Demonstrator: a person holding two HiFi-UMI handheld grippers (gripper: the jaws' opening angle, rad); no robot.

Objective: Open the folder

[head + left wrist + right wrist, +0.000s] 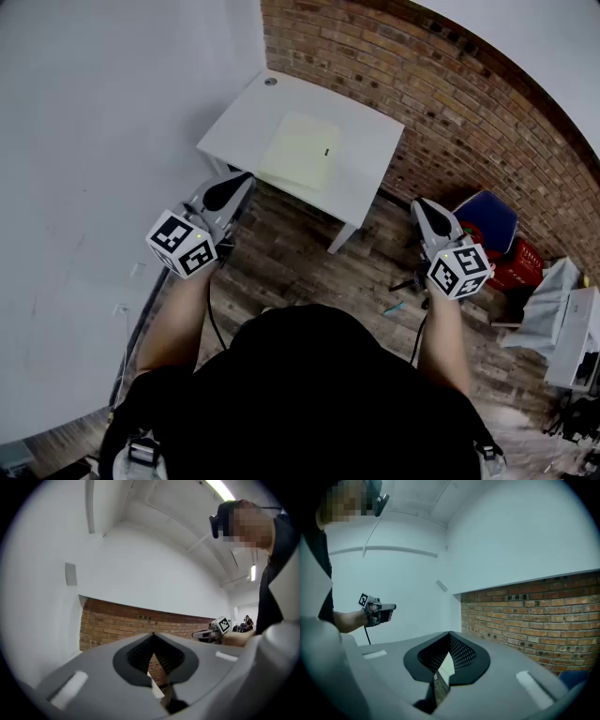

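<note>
A pale yellow-green folder [300,152] lies flat and closed on the small white table [366,122] ahead of me, a small dark mark near its right edge. My left gripper [246,175] is held in the air in front of the table's near left corner, short of the folder, its jaws shut on nothing. My right gripper [417,202] hangs to the right of the table over the wooden floor, also shut and empty. Each gripper view shows only its own closed jaws, wall and brick; the right gripper [212,631] and the left gripper [379,611] appear in each other's views.
A brick wall [450,103] runs behind the table and a white wall [103,122] stands at the left. A blue chair [487,220], a red crate [516,267] and white furniture [572,328] crowd the right. A cable runs down the left wall's foot.
</note>
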